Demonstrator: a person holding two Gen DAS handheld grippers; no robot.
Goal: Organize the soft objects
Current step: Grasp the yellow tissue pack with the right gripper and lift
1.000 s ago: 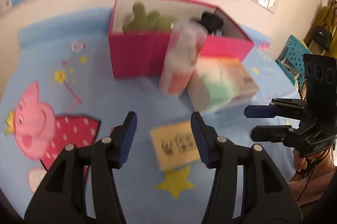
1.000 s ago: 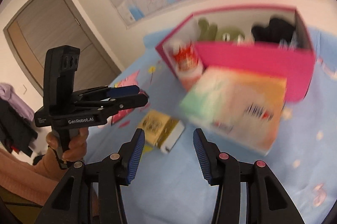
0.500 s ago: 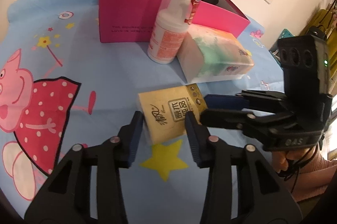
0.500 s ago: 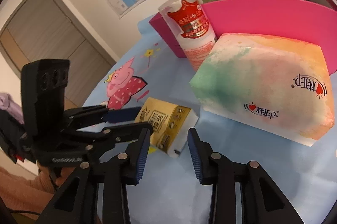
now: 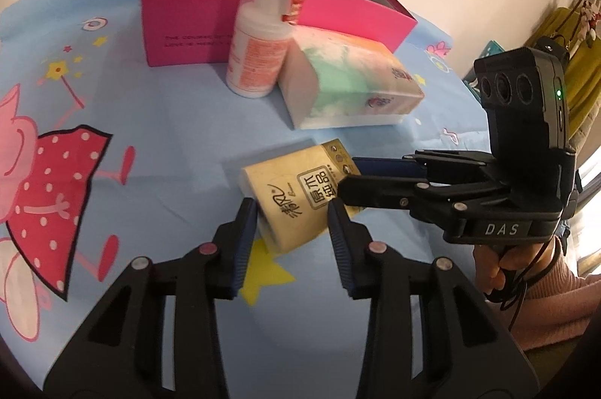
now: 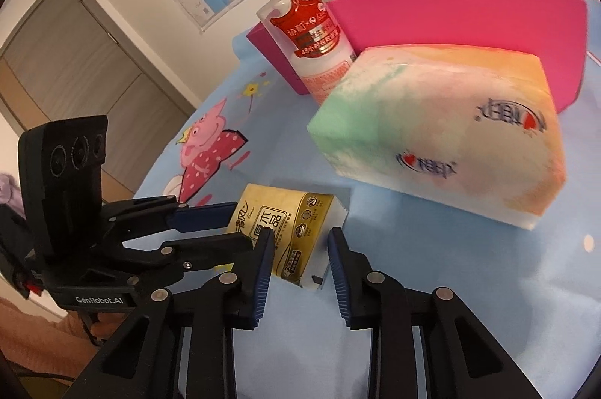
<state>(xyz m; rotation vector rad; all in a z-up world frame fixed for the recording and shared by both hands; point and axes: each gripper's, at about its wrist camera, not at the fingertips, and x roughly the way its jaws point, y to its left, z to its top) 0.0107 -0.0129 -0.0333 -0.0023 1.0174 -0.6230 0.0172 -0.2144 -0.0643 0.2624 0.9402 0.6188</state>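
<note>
Yellow tissue pack (image 5: 300, 200) on blue cartoon sheet (image 5: 169, 121), left gripper (image 5: 293, 215) pinching one end, right gripper (image 6: 298, 243) straddling the other (jaws just narrowing, contact unclear), pink box (image 5: 188, 35) behind.

**What sits on the blue sheet**

I see a surface (image 5: 157, 121) under a blue cartoon-pig cloth. Resting on it: a pink box (image 5: 188, 35), a white pump bottle (image 5: 259, 57) just before it, a pastel tissue pack (image 5: 353, 87) beside that, and a small yellow tissue packet (image 5: 296, 196) nearest me.
</note>
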